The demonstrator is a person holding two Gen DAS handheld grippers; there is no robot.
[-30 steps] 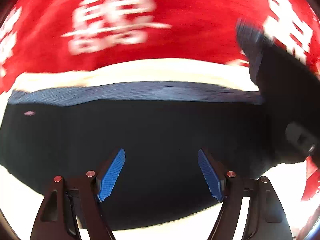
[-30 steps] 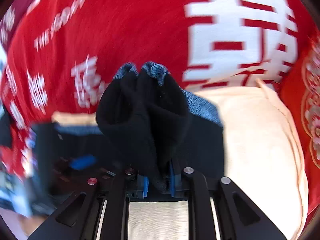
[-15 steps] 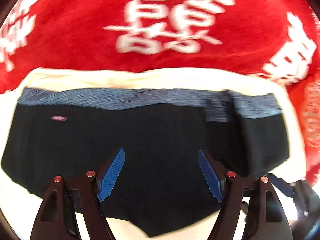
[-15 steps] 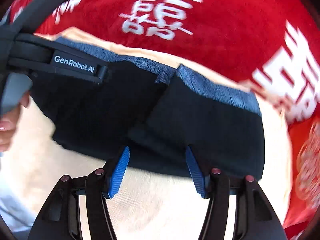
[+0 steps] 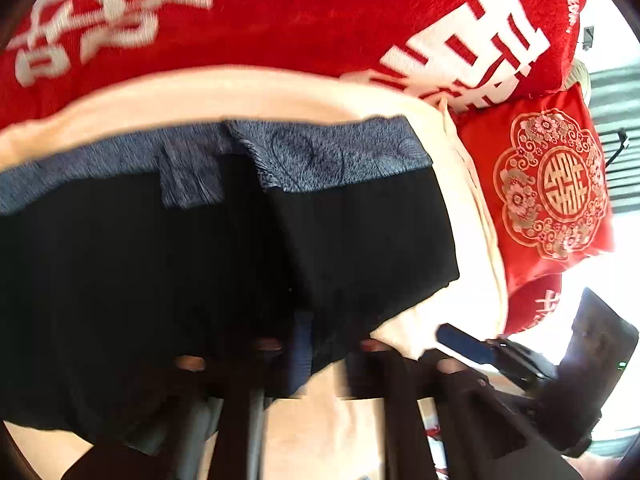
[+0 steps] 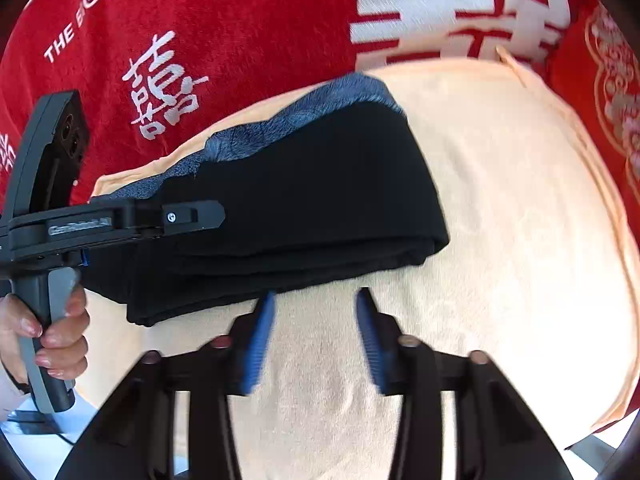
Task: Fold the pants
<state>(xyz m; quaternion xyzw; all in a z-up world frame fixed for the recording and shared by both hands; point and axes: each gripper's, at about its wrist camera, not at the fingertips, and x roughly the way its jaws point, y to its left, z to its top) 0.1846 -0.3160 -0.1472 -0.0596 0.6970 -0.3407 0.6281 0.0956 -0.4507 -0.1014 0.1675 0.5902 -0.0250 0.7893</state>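
Black pants with a blue-grey waistband lie folded on a cream towel. My left gripper is shut on the near edge of the pants, and dark cloth hides most of its fingers. The right wrist view shows the folded pants with the left gripper reaching over them from the left, held by a hand. My right gripper hovers just in front of the pants' near edge, over the towel. Its jaws are closing with nothing between them.
A red blanket with white characters lies behind the towel. A red embroidered cushion sits at the right. The right gripper's blue pad shows low on the right in the left wrist view.
The right gripper let go of the bunched pants, opened and drew back over the towel. The left gripper went from wide open to shut on the pants' near edge.
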